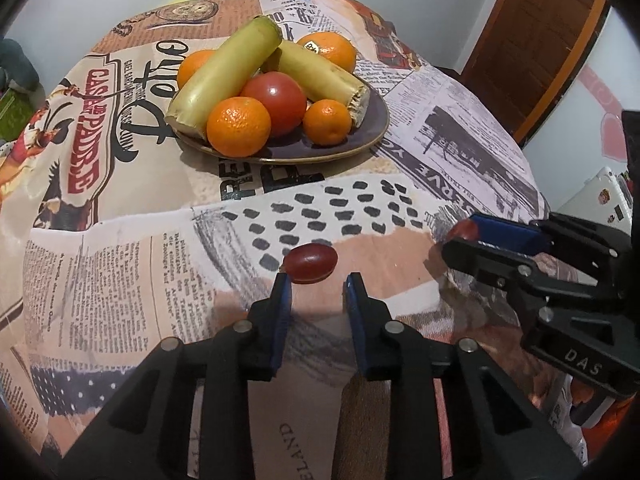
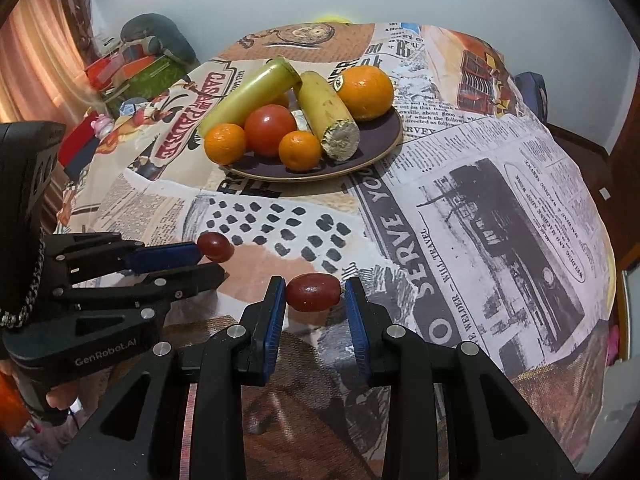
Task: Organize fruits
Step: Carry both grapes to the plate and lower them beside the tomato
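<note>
A dark plate point(image 1: 360, 142) point(image 2: 384, 148) at the table's middle holds a tomato point(image 1: 276, 100) point(image 2: 270, 130), several oranges and two cut banana pieces point(image 1: 224, 80) point(image 2: 326, 114). My left gripper point(image 1: 316, 280) is open; a red grape point(image 1: 310, 263) lies at its fingertips, touching the left pad, with a gap to the right pad. In the right wrist view this gripper point(image 2: 208, 256) enters from the left with that grape point(image 2: 215, 246) at its tip. My right gripper point(image 2: 314, 292) is shut on a second red grape point(image 2: 313, 292), which also shows in the left wrist view point(image 1: 463, 231).
The round table point(image 1: 120, 240) point(image 2: 500, 220) is covered with a newspaper-print cloth. Clutter and boxes point(image 2: 128, 68) stand beyond its left edge, a curtain point(image 2: 32, 60) at far left. A brown wooden door point(image 1: 540, 40) stands at the back right.
</note>
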{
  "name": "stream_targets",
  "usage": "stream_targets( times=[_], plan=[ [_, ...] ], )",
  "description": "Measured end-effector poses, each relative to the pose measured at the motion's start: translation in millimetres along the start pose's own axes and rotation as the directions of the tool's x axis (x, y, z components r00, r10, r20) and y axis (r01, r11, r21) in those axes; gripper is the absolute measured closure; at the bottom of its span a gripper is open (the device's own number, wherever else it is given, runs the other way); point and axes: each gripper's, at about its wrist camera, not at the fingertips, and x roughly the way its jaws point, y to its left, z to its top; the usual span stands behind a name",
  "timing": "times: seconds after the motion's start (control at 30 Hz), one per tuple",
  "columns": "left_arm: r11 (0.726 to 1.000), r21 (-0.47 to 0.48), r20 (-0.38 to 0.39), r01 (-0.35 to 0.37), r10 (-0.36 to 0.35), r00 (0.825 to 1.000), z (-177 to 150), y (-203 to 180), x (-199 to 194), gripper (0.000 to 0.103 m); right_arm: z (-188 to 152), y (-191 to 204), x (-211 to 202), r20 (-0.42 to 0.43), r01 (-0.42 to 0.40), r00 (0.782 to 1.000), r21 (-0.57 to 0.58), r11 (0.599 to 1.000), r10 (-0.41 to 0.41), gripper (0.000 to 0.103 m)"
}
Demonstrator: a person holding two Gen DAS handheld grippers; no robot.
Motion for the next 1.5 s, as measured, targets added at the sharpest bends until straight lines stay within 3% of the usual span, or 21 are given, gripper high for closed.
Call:
stream_targets(
  times=[0.7, 1.2, 1.5],
  plan=[
    [1.0, -0.013, 0.045, -0.015, 0.015, 0.999, 16, 6, 3, 0.079, 7, -3, 4, 0.011, -0.014, 1.0, -0.001, 1.0, 0.014, 0.075],
    [0.999, -0.037, 0.178, -0.013, 0.019, 0.984, 52, 23, -38, 0.079, 54, 0, -3, 0.106, -0.005, 0.994, -0.054, 0.999, 0.01, 0.075],
    [0.999, -0.045, 0.226, -0.012, 0.022, 0.974, 82, 32, -44, 0.079, 83, 12, 16, 0.137, 0.0, 0.99, -0.116, 0.993, 0.016, 0.075]
  ],
)
